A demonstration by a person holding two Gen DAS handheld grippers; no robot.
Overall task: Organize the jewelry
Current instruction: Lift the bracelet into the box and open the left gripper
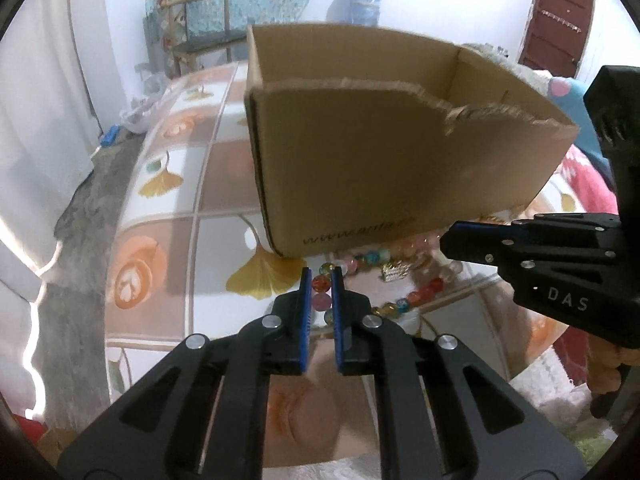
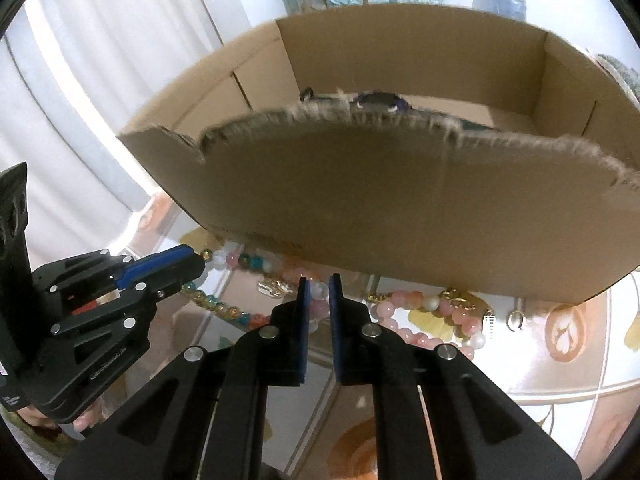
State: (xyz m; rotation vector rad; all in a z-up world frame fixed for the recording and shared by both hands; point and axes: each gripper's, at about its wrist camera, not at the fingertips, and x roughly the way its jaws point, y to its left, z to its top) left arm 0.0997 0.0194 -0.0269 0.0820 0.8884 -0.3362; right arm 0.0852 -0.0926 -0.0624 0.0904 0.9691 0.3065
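Observation:
An open cardboard box (image 1: 392,152) with a torn front rim stands on the patterned table; it also shows in the right wrist view (image 2: 400,208), with dark jewelry (image 2: 380,101) inside. My left gripper (image 1: 321,278) is shut on a multicoloured bead bracelet (image 1: 416,294) lying in front of the box. My right gripper (image 2: 319,286) is shut on a pink-and-white bead bracelet (image 2: 404,322). The right gripper shows in the left wrist view (image 1: 448,240), to the right. The left gripper shows in the right wrist view (image 2: 198,258), to the left, at the multicoloured bracelet (image 2: 216,306).
A gold trinket (image 1: 394,272) lies among the beads. More small gold and silver pieces (image 2: 486,322) lie right of the pink bracelet. The table (image 1: 168,208) has a tile and ginkgo-leaf pattern; its left edge drops to a concrete floor. Curtains and a chair stand behind.

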